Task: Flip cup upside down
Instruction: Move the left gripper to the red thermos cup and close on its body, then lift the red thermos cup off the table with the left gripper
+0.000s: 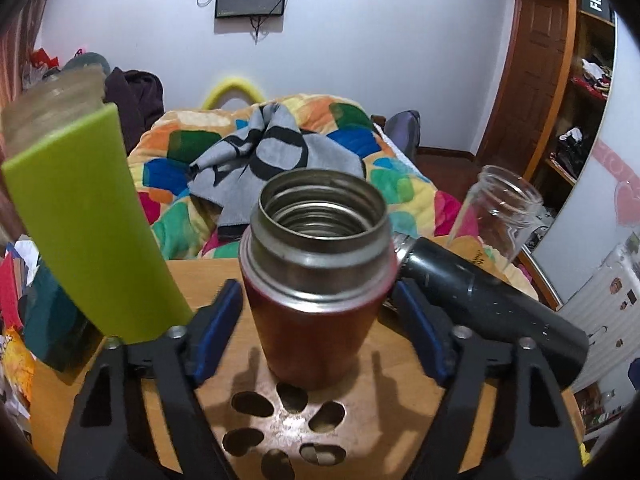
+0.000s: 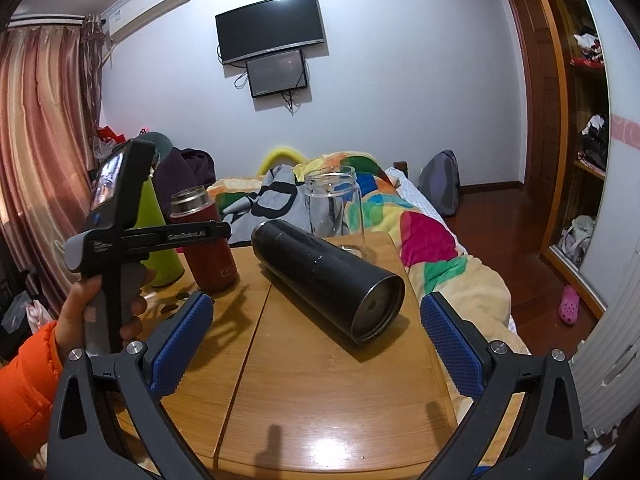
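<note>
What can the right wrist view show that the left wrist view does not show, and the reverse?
Only the right wrist view shows the person's left hand holding the left gripper from outside, the bottom end of the lying black flask, and the right gripper, open.

Only the left wrist view shows inside the open mouth of the upright red cup, which stands between the open left gripper's fingers.

Both show the red cup, black flask, green bottle, glass jar and wooden table.
</note>
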Available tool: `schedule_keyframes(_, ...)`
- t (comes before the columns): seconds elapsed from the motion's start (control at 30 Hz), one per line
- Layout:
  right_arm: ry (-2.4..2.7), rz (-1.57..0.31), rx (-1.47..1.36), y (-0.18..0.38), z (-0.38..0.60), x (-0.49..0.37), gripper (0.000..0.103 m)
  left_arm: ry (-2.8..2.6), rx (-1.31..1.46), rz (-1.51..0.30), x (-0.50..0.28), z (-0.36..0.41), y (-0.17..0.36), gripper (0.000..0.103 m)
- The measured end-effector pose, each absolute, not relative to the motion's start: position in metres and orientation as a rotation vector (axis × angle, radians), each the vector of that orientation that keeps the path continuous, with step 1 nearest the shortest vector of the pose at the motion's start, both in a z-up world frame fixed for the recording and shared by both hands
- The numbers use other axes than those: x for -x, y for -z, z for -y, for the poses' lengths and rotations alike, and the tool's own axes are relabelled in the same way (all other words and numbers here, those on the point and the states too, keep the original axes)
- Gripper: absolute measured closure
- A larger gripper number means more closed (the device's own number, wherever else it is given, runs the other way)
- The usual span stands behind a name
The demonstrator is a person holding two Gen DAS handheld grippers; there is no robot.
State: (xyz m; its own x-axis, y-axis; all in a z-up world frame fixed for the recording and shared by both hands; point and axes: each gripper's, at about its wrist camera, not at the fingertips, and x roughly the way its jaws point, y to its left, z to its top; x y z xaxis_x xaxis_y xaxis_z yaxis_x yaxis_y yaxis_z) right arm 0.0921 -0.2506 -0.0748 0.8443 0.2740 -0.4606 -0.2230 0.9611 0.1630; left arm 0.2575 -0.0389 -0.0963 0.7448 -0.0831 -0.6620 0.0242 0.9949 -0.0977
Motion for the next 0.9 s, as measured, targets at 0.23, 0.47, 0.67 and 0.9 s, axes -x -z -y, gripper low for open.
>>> schedule_keyframes(0.23,-0.269,-0.508,-0.111,0.076,0.25,-0.096,0.0,0.058,0.093,-0.732,-0.259,0.034,0.099,0.041)
schedule_keyframes(0.47,-0.283,-0.497,-0.084,0.074,0.24,-0.095,0.0,0.133,0.063,-0.761,-0.236,0.037,0.092,0.042)
schedule_keyframes(0.67,-0.307,-0.487,-0.044,0.073,0.227,-0.09,0.0,0.226,0.024,-0.782,-0.195,0.038,0.083,0.042)
schedule_keyframes(0.9,-0.355,-0.49,-0.011,0.073,0.218,-0.076,0.0,0.289,-0.013,-0.821,-0.144,0.03,0.079,0.042)
